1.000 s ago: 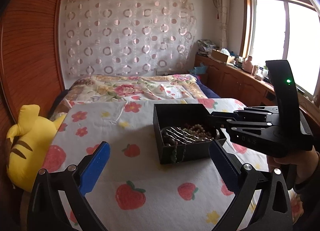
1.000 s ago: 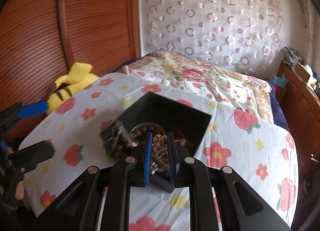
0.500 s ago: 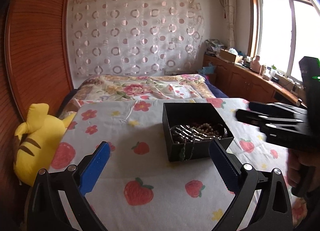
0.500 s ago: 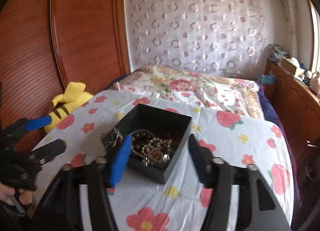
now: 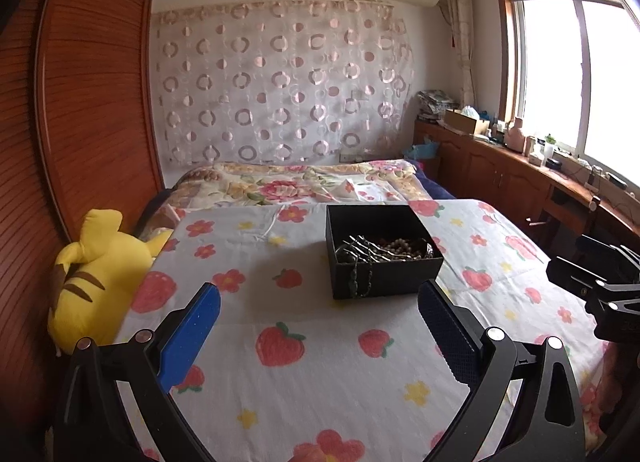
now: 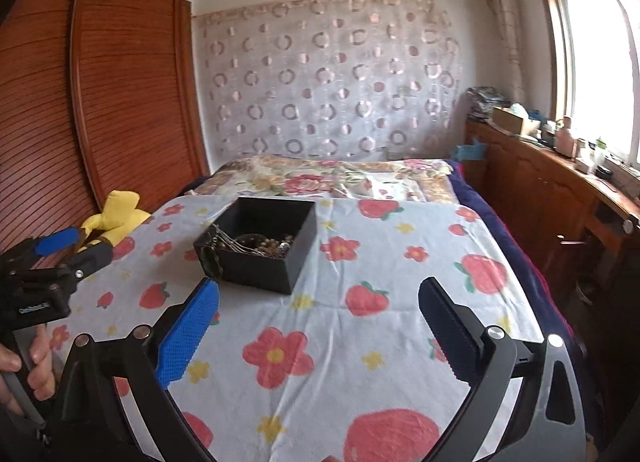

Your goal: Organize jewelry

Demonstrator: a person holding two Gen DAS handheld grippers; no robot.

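Observation:
A black open-topped box (image 5: 384, 258) sits on the strawberry-print sheet (image 5: 320, 362), filled with beaded strands and chains (image 5: 390, 248). One chain (image 5: 360, 278) hangs over its near wall. My left gripper (image 5: 318, 302) is open, short of the box, with only sheet between its blue pads. In the right wrist view the box (image 6: 260, 262) lies ahead to the left. My right gripper (image 6: 320, 294) is back from it, its jaws opening wide with nothing between them. Each gripper shows in the other's view: the left gripper (image 6: 64, 250) and the right gripper (image 5: 580, 266).
A yellow striped plush (image 5: 96, 274) lies at the bed's left edge against a slatted wooden wardrobe (image 5: 80, 101). A floral quilt (image 5: 300, 185) covers the bed's far half. A cluttered wooden cabinet (image 5: 520, 181) runs under the window on the right.
The right gripper, nearly shut over the jewelry in the box, has drawn back to the right and spread its jaws wide. The left gripper pulled back a little, still open.

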